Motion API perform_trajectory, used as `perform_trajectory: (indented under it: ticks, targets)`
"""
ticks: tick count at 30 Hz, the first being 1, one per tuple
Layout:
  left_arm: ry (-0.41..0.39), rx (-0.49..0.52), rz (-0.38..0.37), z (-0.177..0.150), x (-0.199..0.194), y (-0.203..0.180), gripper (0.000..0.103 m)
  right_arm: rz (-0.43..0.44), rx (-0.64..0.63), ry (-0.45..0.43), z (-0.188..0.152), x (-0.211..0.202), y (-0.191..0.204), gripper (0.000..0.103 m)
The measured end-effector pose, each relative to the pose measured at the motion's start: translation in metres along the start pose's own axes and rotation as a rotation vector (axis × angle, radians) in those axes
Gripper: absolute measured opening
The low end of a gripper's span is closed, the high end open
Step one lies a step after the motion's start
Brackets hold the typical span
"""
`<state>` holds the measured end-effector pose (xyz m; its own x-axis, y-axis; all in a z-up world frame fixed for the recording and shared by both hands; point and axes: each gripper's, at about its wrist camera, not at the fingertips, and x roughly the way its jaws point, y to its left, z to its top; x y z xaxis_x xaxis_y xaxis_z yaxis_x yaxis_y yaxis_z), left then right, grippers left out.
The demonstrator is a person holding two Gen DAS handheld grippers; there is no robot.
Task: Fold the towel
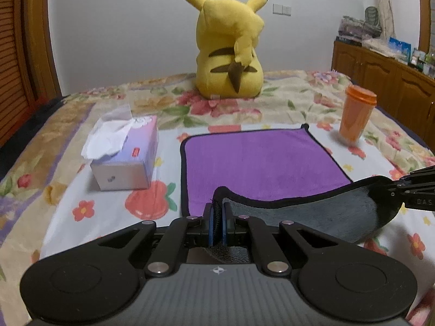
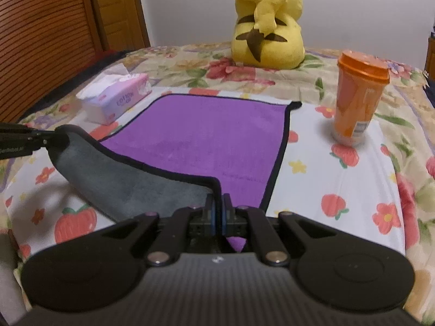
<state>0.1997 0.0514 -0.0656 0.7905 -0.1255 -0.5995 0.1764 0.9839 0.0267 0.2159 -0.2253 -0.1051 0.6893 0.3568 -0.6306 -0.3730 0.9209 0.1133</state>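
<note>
Left wrist view: the left gripper (image 1: 217, 217) is closed tight on the near left corner of the purple towel (image 1: 261, 160), lifting its grey underside. The towel lies flat on the flowered bedspread (image 1: 68, 184), stretching away toward the yellow plush toy (image 1: 231, 43).

Right wrist view: the right gripper (image 2: 219, 212) pinches the near right corner; the near edge hangs raised between both.
</note>
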Motion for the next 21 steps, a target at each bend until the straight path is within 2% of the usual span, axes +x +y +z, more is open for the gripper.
perform_trajectory:
  ticks: [7,21]
  targets:
    - [-0.053,0.022,0.001,0.005,-0.007,-0.007,0.009,0.004,-0.013,-0.030,0.006,-0.003,-0.001,0.005]
    - [-0.091,0.025,0.018,0.015,0.004,-0.004,0.009,-0.003,-0.043,-0.068,0.014,-0.001,-0.005,0.005]
